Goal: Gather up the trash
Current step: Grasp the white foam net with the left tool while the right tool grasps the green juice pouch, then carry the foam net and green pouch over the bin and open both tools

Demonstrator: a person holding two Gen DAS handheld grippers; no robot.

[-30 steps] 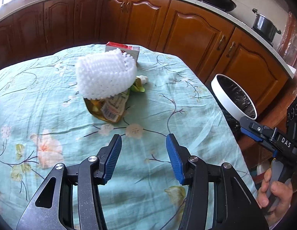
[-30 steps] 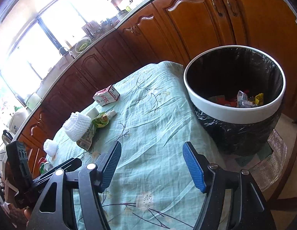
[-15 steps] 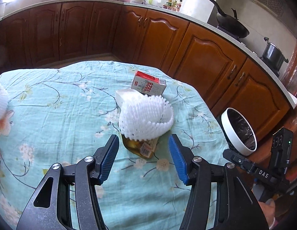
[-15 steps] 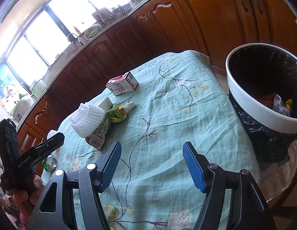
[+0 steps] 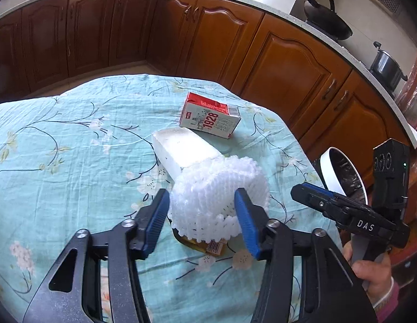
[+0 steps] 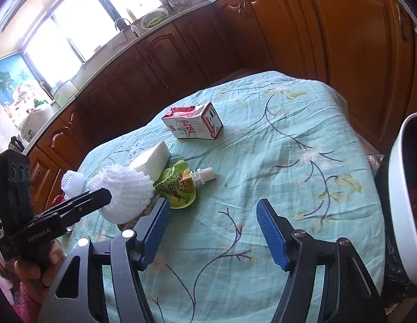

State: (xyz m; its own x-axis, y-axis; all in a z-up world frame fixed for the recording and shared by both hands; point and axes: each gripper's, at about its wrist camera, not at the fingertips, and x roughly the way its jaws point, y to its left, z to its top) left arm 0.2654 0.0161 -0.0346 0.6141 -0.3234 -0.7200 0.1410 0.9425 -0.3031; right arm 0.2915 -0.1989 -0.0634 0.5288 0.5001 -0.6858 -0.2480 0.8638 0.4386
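The left gripper (image 5: 201, 212) stands with its jaws spread wide on either side of the white foam fruit net (image 5: 219, 193); the blue pads sit just beside the mesh, though whether they touch it is hard to tell from this angle. Under the net a yellow-brown wrapper (image 5: 205, 245) with a barcode peeks out onto the teal floral tablecloth (image 5: 60, 161). The right gripper (image 6: 213, 223) hangs wide and empty over bare cloth near the table's edge. Just beyond its left finger lies a green drink pouch (image 6: 178, 185) with a white spout, touching the net. Behind the net a white foam block (image 5: 181, 148) lies flat, and farther back a red-and-white milk carton (image 5: 211, 117) lies on its side. A smaller foam net (image 6: 71, 179) sits at the table's far side. The white-rimmed trash bin (image 6: 402, 202), lined in black, stands beside the table.
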